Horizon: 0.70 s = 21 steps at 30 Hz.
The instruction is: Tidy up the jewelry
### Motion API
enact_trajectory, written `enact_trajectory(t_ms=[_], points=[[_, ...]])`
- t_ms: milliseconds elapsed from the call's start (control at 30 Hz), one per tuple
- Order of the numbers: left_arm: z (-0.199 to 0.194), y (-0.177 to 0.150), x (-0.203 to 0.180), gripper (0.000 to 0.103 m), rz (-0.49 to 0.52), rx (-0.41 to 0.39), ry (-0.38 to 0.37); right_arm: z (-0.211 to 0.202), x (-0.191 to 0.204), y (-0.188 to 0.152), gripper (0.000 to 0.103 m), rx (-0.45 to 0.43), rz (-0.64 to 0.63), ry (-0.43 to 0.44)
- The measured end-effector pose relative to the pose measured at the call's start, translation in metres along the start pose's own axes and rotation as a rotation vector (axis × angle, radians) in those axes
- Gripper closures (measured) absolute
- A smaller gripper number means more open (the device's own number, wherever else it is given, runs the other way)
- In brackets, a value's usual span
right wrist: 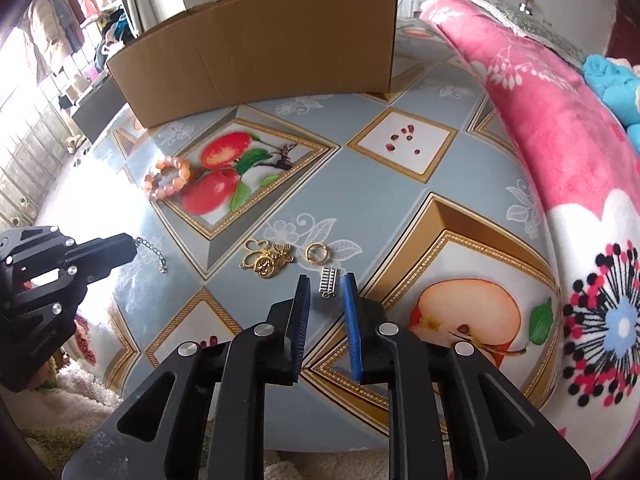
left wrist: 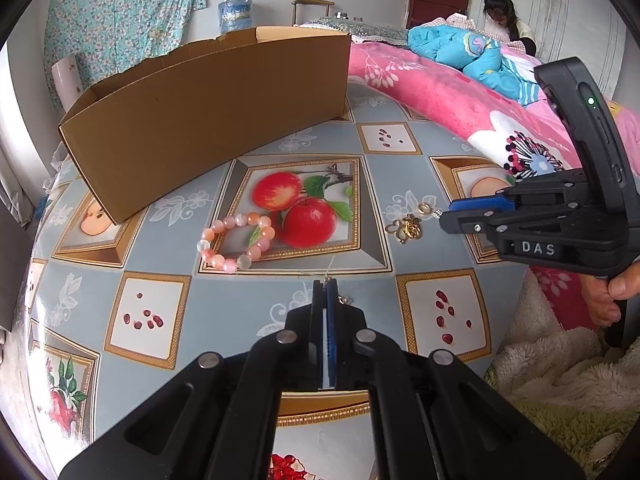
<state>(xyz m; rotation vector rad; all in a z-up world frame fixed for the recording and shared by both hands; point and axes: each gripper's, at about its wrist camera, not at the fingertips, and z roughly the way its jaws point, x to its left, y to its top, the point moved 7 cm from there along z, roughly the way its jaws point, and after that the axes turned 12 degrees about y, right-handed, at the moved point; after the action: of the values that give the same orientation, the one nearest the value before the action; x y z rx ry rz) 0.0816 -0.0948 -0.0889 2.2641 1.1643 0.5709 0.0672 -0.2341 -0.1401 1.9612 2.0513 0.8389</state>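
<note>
Left wrist view: left gripper (left wrist: 325, 282) jaws clenched on a thin silver chain (left wrist: 344, 300), probably bound for the cardboard box (left wrist: 208, 120) at the far left. The bead bracelet (left wrist: 236, 242) lies between.

Right wrist view: right gripper (right wrist: 325, 280) jaws released around a small silver charm (right wrist: 329, 280) on the tabletop (right wrist: 360, 200), not pinching it. Gold pieces (right wrist: 268, 260) just left, gold ring (right wrist: 316, 252) behind.

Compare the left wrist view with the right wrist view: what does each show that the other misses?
Left wrist only: a person seated at the back, and a hand holding the right gripper.

Right wrist only: a small silver charm between the right gripper's open fingers, and a silver chain hanging from the shut left gripper.

Both: the box, bead bracelet, gold pendants, gold ring and pink blanket.
</note>
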Motion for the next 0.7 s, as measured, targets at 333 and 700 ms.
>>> enact_trajectory(t_ms=[333, 700], points=[[0.003, 0.0, 0.003, 0.102, -0.009, 0.003, -0.004, 0.0, 0.003, 0.0, 0.1, 0.003, -0.045, -0.037], [-0.003, 0.001, 0.004, 0.102, -0.013, -0.013, 0.007, -0.012, 0.002, 0.0, 0.101, -0.021, -0.033, -0.023]])
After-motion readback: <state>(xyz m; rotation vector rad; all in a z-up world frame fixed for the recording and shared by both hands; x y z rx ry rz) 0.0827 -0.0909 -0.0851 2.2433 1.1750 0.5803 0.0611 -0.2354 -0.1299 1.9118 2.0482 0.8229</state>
